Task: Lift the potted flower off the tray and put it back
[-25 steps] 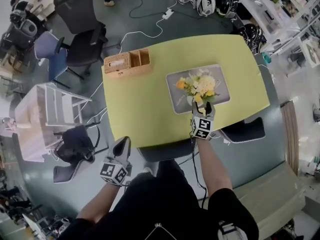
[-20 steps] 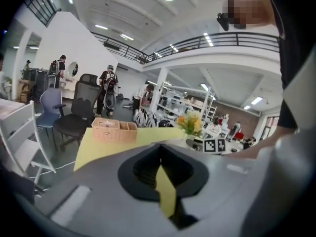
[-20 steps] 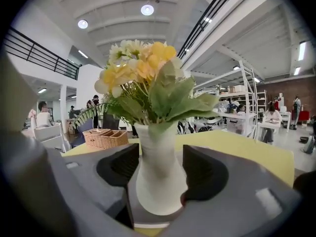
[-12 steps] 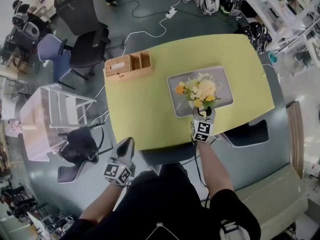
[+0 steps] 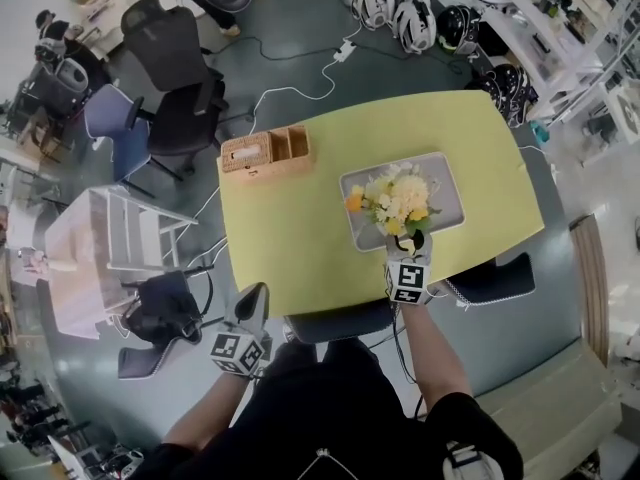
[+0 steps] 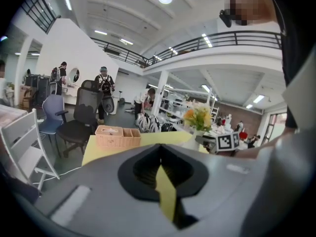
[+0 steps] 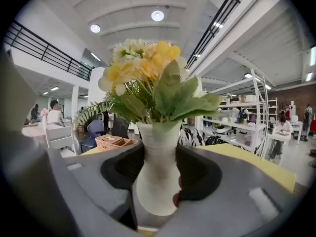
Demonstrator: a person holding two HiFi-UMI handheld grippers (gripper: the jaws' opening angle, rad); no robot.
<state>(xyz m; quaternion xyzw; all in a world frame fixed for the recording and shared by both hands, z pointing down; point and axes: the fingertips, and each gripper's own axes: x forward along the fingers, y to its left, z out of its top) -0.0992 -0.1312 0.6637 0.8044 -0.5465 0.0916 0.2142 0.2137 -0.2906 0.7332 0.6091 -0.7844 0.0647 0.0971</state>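
Observation:
The potted flower (image 5: 395, 198), yellow and white blooms in a white ribbed vase (image 7: 157, 174), hangs just above the grey tray (image 5: 447, 181) on the yellow-green table (image 5: 290, 233). My right gripper (image 5: 413, 240) is shut on the vase, its pads pressing both sides of the vase's narrow part (image 7: 158, 154). The blooms (image 7: 148, 75) fill the upper right gripper view. My left gripper (image 5: 253, 296) hovers off the table's near left edge, jaws together and holding nothing (image 6: 159, 149). From there the flower (image 6: 200, 117) shows at the right.
A wicker box (image 5: 267, 151) with compartments stands at the table's far left corner (image 6: 117, 135). Office chairs (image 5: 185, 108) and a white rack (image 5: 120, 233) stand left of the table. A dark chair (image 5: 490, 278) is tucked in at the near right. People stand in the background.
The right gripper's jaws have closed on the vase and lifted it; the flower has risen off the tray. The left gripper has stayed in place.

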